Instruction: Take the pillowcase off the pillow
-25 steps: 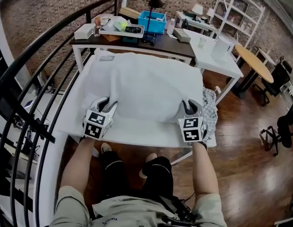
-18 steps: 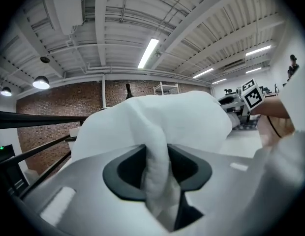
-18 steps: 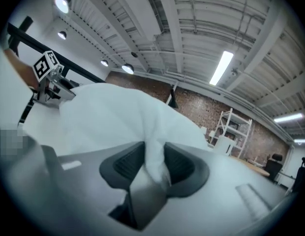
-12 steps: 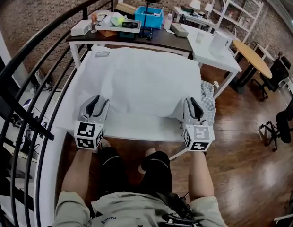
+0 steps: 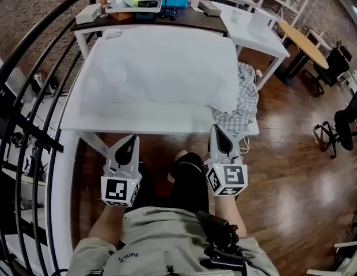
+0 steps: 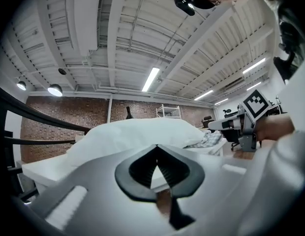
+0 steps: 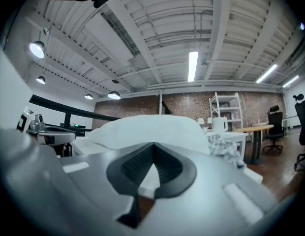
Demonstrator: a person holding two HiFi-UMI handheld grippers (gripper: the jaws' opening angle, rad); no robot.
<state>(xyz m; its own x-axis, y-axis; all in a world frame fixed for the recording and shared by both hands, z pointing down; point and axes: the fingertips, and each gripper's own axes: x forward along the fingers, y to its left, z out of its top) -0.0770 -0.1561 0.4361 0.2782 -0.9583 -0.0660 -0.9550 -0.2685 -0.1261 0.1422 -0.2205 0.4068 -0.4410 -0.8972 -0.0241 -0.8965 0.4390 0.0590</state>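
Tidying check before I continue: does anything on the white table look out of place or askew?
Yes: a crumpled checkered cloth lies at the right edge of the white table, beside the pillow, seemingly spilling over the side. The pillow itself lies flat and square.

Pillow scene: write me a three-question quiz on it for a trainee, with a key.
1. True or false: the left tool grips the pillow.
2. Where does the checked cloth lie? A. Over the pillow's middle. B. At the table's right edge, by the pillow's corner. C. Between the left tool's jaws.
3. Is the right tool open or shut?
Key: 1. False; it is short of the table, and its jaws have just closed on nothing. 2. B. 3. Shut; its jaws have just closed, with nothing between them.
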